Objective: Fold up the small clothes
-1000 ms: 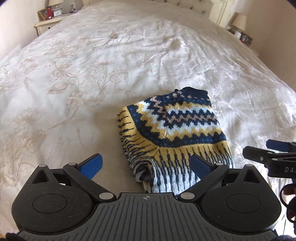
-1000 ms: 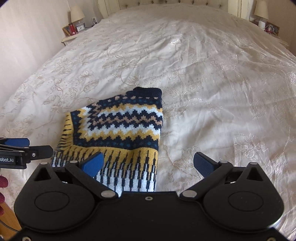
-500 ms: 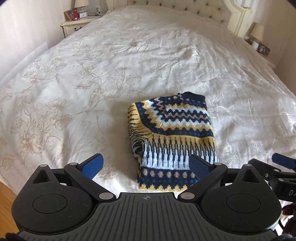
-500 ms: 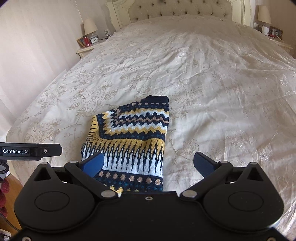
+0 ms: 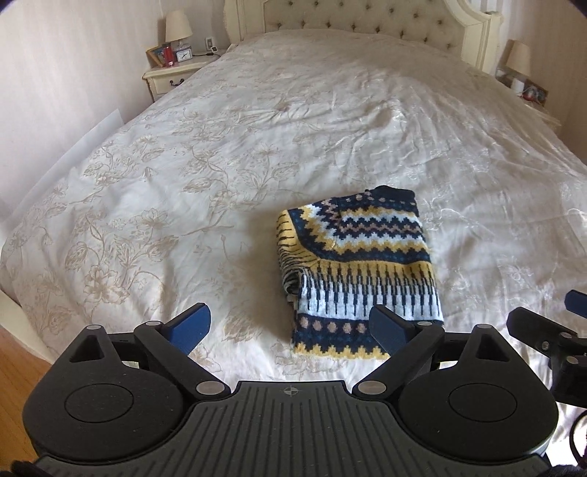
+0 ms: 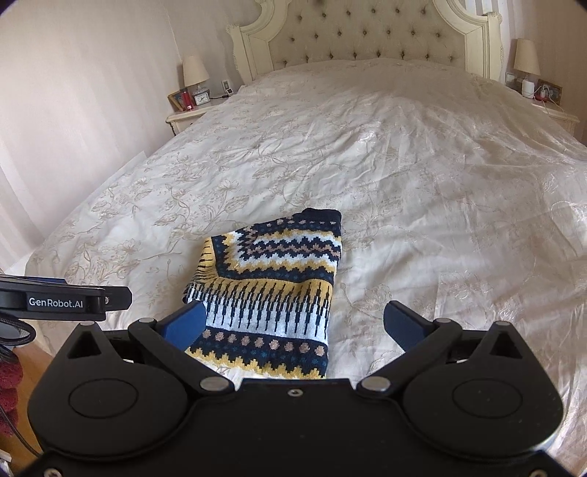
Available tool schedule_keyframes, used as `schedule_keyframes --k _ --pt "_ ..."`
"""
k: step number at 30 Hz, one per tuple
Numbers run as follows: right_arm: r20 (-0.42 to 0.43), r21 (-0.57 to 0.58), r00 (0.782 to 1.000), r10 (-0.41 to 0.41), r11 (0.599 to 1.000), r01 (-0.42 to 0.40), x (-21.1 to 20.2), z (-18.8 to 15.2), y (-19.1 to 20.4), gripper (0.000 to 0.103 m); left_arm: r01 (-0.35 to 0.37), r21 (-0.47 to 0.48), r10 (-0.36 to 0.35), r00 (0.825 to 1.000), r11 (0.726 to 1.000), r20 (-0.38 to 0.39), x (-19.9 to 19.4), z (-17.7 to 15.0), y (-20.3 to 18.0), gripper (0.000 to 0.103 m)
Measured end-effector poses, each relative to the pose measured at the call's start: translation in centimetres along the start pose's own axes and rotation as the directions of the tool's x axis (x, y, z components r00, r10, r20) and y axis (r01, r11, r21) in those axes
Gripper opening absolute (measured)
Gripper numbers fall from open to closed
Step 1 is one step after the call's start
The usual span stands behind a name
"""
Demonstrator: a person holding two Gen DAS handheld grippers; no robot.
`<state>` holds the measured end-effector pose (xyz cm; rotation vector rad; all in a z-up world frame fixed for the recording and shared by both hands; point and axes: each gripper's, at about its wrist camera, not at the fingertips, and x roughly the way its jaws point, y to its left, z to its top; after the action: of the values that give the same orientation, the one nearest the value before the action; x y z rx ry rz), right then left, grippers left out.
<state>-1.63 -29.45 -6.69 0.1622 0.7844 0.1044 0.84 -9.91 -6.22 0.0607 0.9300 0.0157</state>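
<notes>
A cream floral bedspread (image 5: 190, 190) covers the bed, wide and bare on every side of the folded sweater (image 5: 357, 271). The sweater, a navy, yellow and white zigzag knit, lies flat near the foot edge of the bed, its dotted hem toward the cameras and its dark collar toward the tufted headboard (image 6: 367, 35).

The left gripper (image 5: 293, 324) hovers over the foot edge with its jaws spread wide and empty, the sweater's hem just in front of its right finger. The right gripper (image 6: 293, 321) also has its jaws apart, holding nothing, with the sweater lying ahead and to its left side.

A nightstand (image 5: 170, 75) with a lamp, clock and frames stands left of the headboard; another lamp (image 6: 526, 57) stands at the right. Wooden floor (image 5: 18, 348) shows below the bed's near left corner.
</notes>
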Motion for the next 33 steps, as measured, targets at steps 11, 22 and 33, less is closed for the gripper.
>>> schedule_keyframes --k 11,22,33 --pt "-0.019 -0.004 0.997 -0.071 0.997 0.071 -1.0 0.0 -0.3 0.102 0.001 0.048 -0.001 1.0 0.999 -0.003 -0.9 -1.2 -1.5 0.093" --pt "-0.06 0.006 0.998 -0.037 0.999 0.038 -1.1 -0.5 -0.5 0.102 0.023 0.032 -0.021 0.998 0.999 -0.052 -0.5 -2.2 -1.8 0.093" --pt "-0.089 0.031 0.996 -0.027 0.999 0.03 -1.0 -1.1 -0.5 0.102 0.041 -0.002 -0.041 0.993 0.999 -0.106 0.0 -2.6 -1.5 0.093"
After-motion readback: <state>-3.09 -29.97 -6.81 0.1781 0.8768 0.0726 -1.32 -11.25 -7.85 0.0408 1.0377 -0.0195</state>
